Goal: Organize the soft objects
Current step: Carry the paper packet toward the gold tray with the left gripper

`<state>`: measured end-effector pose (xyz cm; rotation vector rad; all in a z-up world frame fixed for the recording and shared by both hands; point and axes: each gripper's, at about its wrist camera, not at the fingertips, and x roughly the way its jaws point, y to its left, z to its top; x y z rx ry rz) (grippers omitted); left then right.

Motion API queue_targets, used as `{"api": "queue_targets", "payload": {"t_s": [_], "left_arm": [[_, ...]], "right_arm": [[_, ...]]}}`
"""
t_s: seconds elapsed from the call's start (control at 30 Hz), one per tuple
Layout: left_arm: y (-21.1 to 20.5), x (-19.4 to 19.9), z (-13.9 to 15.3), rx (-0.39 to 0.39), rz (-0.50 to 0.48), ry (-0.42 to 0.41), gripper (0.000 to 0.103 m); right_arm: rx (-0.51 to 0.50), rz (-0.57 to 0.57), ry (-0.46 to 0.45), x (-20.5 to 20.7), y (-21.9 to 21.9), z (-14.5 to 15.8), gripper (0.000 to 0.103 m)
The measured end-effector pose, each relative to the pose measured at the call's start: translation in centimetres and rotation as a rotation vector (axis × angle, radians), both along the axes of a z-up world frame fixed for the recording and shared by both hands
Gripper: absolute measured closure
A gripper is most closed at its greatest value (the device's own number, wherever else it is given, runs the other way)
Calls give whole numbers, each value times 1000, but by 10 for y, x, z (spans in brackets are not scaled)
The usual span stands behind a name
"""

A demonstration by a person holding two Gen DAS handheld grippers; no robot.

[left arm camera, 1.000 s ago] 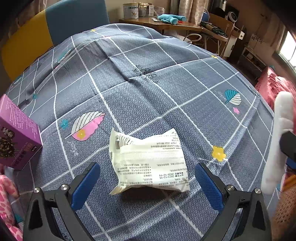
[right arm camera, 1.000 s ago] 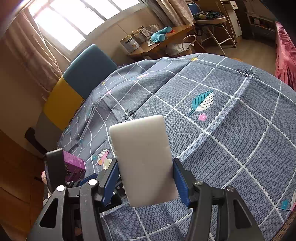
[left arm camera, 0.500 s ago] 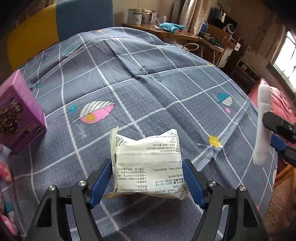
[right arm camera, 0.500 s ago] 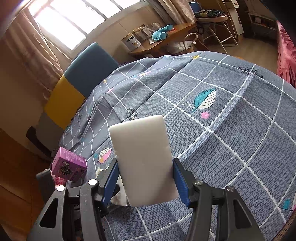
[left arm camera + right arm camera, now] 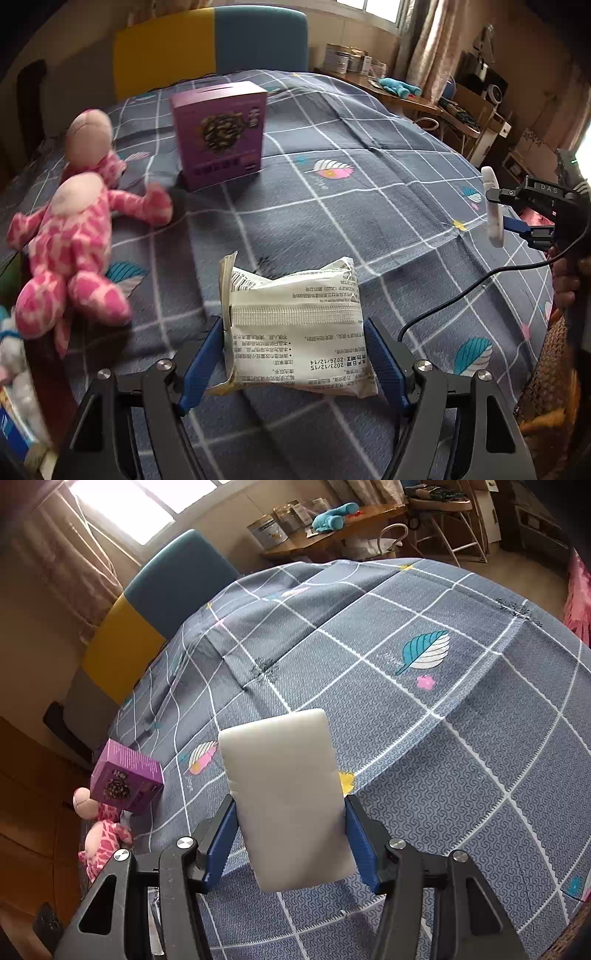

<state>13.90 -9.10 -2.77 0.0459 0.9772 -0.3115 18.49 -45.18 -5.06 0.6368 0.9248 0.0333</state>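
Observation:
A white printed packet hangs above the grey checked bedspread, with my left gripper shut on its two sides. My right gripper is shut on a white foam block and holds it upright over the bedspread. In the left wrist view the right gripper is at the far right, and its foam block shows edge-on. A pink spotted plush toy lies at the left, also seen low on the left as the plush toy.
A purple box stands upright on the bedspread behind the packet and beside the plush; the same box shows at left. A yellow-and-blue headboard is behind. A person's hand and a cable are at the right. A desk stands beyond.
My left gripper closed on the packet, lifted it and swung left, bringing the purple box and plush toy into view. The right gripper kept its hold on the foam block and barely moved.

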Motion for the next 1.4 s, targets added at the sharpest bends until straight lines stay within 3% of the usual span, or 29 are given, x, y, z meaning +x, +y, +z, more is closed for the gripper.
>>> {"api": "queue_targets", "payload": {"t_s": [0.1, 0.17, 0.27, 0.5, 0.73, 0.87, 1.4], "left_arm": [[31, -19, -2, -15, 59, 13, 27], [50, -32, -3, -25, 91, 19, 27], [70, -47, -3, -29, 121, 25, 27], [102, -74, 12, -61, 171, -13, 27], [122, -93, 29, -57, 216, -86, 27], [132, -100, 30, -63, 239, -106, 27], [145, -121, 35, -80, 259, -135, 27]], "right_arm": [[-2, 101, 55, 10, 19, -8, 46], [-64, 186, 73, 15, 42, -6, 46], [-183, 357, 67, 14, 96, 2, 46], [-256, 609, 73, -5, 214, -4, 46], [-473, 645, 150, -13, 254, -46, 46], [-551, 654, 121, -18, 263, -50, 46], [-544, 661, 104, -18, 261, -53, 43]]}}
